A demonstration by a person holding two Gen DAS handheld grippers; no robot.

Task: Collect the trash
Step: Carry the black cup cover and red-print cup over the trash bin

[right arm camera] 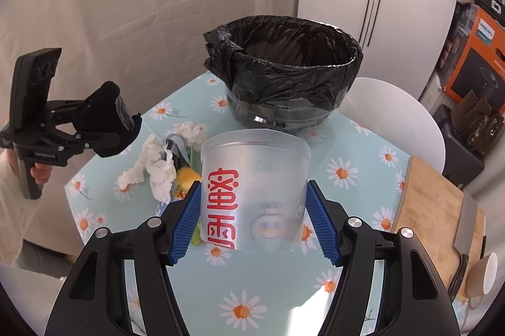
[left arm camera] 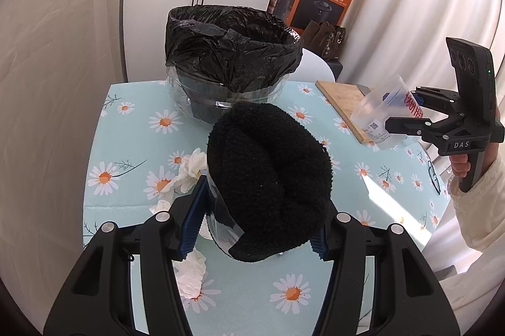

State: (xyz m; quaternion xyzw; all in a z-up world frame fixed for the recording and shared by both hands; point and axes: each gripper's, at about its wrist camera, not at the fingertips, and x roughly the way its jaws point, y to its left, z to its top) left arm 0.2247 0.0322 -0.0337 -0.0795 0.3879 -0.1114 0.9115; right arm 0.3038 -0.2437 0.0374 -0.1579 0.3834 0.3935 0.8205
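Two handheld grippers hover over a round worktop [right arm camera: 268, 282] covered in pale blue cloth printed with white daisies.

At the left, the left gripper [left arm camera: 257, 220] has its jaws part-way closed on a black fuzzy bundle [left arm camera: 268, 178], soft and rounded, with a strip of clear plastic film on one side. The bundle fills the gap and hides what lies under it. From the right wrist view it [right arm camera: 109, 121] is lifted clear of the cloth.

Below and beside it lie crumpled white tissues [right arm camera: 157, 159], several pieces heaped together; the exact count is hard to tell. A yellow scrap [right arm camera: 186, 175] and a dark wrapper are tucked among them, partly hidden.

Centre back stands one bin [right arm camera: 284, 115] with clear walls, lined with a crinkled black plastic bag [right arm camera: 284, 74] folded over its rim. Its inside is dark.

Nearer, the right gripper [right arm camera: 254, 220] has its ribbed blue pads pressed on one translucent plastic cup [right arm camera: 255, 187] with red characters, held tilted above the cloth.

At the right lies one wooden cutting board [right arm camera: 438, 216] with a cleaver [right arm camera: 467, 222] on it, and one cup [right arm camera: 483, 276] cut off by the edge.
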